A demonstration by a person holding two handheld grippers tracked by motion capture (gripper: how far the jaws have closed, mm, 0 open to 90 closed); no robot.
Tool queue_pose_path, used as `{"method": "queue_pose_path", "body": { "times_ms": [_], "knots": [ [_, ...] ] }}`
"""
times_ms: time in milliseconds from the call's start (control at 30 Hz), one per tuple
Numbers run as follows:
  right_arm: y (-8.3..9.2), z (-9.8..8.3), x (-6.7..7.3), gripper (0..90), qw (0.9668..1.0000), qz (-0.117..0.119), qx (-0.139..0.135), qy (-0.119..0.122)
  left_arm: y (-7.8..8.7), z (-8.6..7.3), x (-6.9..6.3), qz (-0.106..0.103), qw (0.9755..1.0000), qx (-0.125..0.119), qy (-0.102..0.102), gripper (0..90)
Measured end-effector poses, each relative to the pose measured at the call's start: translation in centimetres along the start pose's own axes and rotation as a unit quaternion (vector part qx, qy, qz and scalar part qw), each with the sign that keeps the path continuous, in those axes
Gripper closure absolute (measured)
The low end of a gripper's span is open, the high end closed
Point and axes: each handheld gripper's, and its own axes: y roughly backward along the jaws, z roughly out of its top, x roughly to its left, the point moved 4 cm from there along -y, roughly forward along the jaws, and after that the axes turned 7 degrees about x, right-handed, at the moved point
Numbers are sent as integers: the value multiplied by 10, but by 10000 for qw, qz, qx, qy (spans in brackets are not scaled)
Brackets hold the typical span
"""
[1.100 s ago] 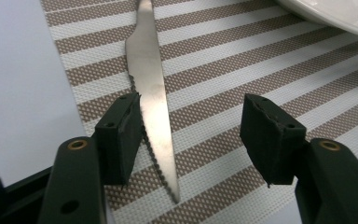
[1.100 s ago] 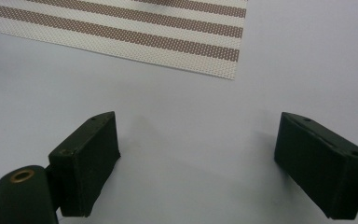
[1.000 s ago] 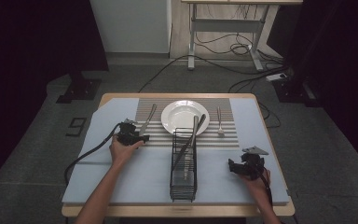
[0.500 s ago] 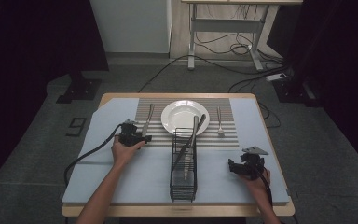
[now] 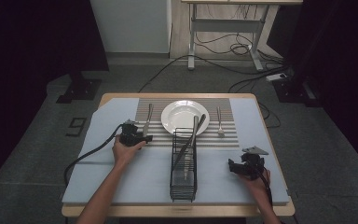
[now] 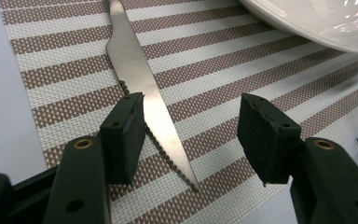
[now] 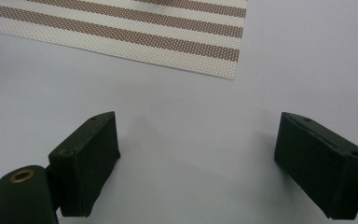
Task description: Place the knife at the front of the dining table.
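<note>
A serrated stainless-steel table knife [image 6: 140,79] lies flat on a brown-and-white striped woven placemat [image 6: 65,70], just left of the round white ceramic plate [image 5: 184,116] at the placemat's centre, its tip pointing toward the person's side of the table. The left gripper [image 6: 191,130] is lowered over the blade end of that knife with its two black jaws spread apart; in the left gripper view the blade runs between them, close against the inner edge of the one jaw at the left of that view, with neither pad pressing on the steel. The person's left hand [image 5: 126,150] holds the gripper at the near left edge of the placemat.

In front of the plate, nearer the person, stands a black wire cutlery basket [image 5: 184,170] with utensil handles leaning out of it toward the plate rim. Right of the plate, a small silver fork [image 5: 219,122] rests on the placemat.

Well to the right of the plate and nearer the person, the right gripper [image 5: 247,166] sits low over the pale blue-grey table cover [image 7: 182,121], its jaws wide apart with bare cloth between them and a corner of the striped placemat beyond. The cover lies over a light wooden table [image 5: 256,100].
</note>
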Motion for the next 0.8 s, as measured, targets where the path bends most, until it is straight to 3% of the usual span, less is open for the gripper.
{"method": "queue_pose_path", "body": {
  "times_ms": [233,433,800],
  "knots": [
    [0,0,0,134,10000,0,-2,-1,0,0,0,-21,10000,-13,-7,407],
    [0,0,0,134,10000,2,-2,-2,4,-3,-1,49,9998,-27,-174,370],
    [0,0,0,134,10000,1,-3,-1,38,-18,-13,32,9984,-275,-502,343]
  ]
}}
